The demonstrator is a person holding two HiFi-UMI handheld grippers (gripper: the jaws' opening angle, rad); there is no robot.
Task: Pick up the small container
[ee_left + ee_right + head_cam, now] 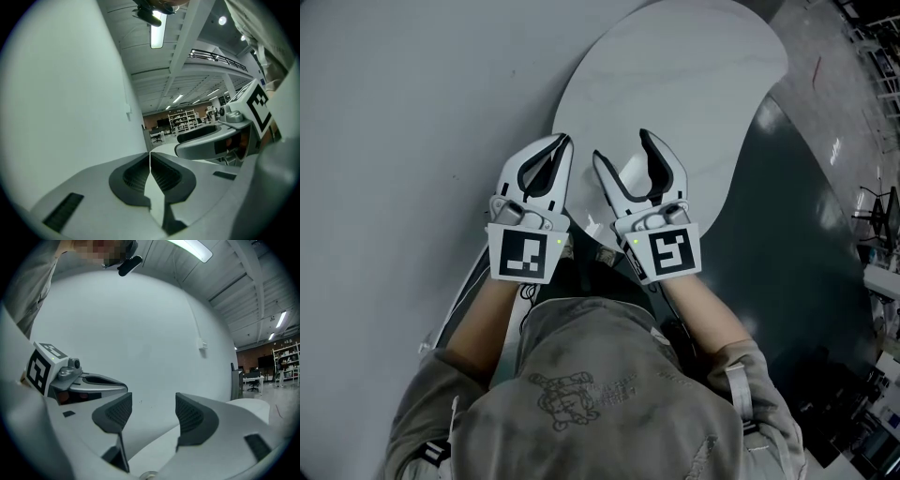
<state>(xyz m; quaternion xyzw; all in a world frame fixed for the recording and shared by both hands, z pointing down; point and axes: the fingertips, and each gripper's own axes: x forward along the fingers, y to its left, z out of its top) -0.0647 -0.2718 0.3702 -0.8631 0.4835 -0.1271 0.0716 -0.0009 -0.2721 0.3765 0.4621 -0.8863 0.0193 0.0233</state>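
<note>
Right gripper (621, 144) is the one that looks ready: its jaws stand wide apart, and its own view (152, 411) shows nothing between the ribbed pads, just pale wall (140, 333) and a sliver of white tabletop. So it's open and empty-handed.

Left gripper (566, 141) sits just beside it on the left. Its jaws are pressed fully together, and its own view (150, 161) shows the two pads meeting in a thin line with nothing pinched in there.

Funny part is the small container. It doesn't show up in any of the three views. The bare stretch of the white table (675, 84) ahead of both grippers has nothing on it, and neither gripper view catches a container either. So which way it lies from the tools, how its long side runs, and which hand is nearer simply can't be told from here.

Best guess is the right hand does the pick, since that's the one with its jaws spread. The person would have to find the container first, probably off beyond the grippers or out of shot to one side.

Both tools hover close to the person's chest, over the near edge of the table. Dark floor (787, 234) lies off to the right of the right gripper.
</note>
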